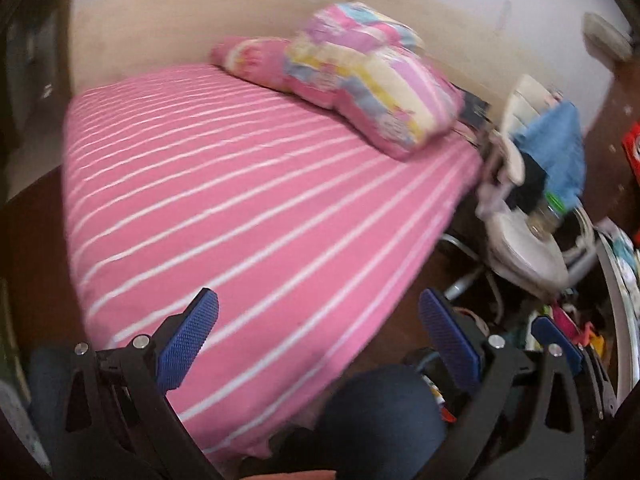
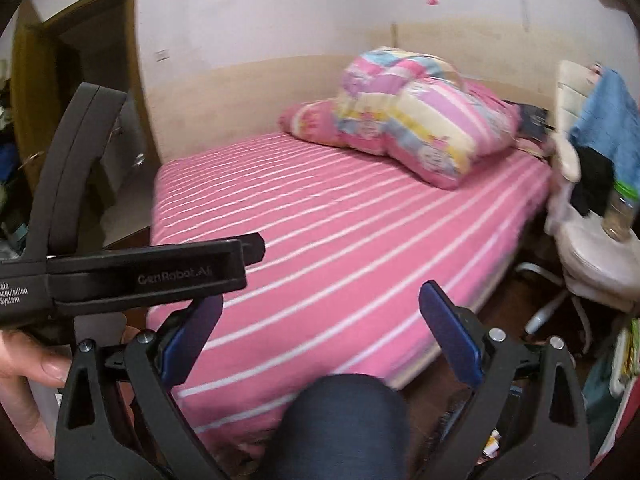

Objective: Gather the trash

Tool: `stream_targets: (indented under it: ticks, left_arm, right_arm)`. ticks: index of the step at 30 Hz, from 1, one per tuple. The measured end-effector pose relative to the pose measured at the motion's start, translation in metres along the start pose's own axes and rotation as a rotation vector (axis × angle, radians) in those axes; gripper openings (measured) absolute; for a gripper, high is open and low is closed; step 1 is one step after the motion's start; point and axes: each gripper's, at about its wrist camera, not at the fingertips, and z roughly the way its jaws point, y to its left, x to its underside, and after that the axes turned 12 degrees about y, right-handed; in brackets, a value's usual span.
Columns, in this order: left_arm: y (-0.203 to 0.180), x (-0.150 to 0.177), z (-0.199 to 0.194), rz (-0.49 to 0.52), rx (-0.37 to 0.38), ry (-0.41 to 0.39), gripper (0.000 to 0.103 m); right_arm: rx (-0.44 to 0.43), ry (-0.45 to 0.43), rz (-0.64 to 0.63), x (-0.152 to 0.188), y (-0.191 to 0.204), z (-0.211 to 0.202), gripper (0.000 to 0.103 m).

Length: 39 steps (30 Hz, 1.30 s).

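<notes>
Knee point(image 1: 380, 412) below both grippers | left gripper point(image 1: 318, 340) and right gripper point(image 2: 320, 332) gape, empty | bed point(image 1: 240, 184) ahead shows no trash | clutter point(image 1: 560, 320) beyond right finger uncollected

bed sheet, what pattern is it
The bed sheet is pink with thin white stripes, clearest in the right wrist view.
</notes>
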Motion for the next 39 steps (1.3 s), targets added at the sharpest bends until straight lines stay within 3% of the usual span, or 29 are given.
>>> stream_targets:
  ticks: [5, 13, 23, 39]
  left_arm:
    - [0.051, 0.008, -0.024, -0.097, -0.042, -0.035, 0.097]
    - [0.089, 0.015, -0.045, -0.156, -0.08, -0.076, 0.097]
    - [0.099, 0.019, -0.06, -0.162, -0.068, -0.096, 0.098]
    - [0.101, 0.027, -0.069, -0.162, -0.052, -0.133, 0.098]
  right_arm:
    - [-0.031, 0.005, -0.071, -0.006, 0.043, 0.002, 0.097]
    - [-0.046, 0.001, -0.115, -0.014, 0.084, -0.001, 0.097]
    - [-0.027, -0.022, -0.148, -0.014, 0.109, -0.012, 0.097]
    - [-0.028, -0.022, -0.156, -0.016, 0.109, -0.012, 0.097]
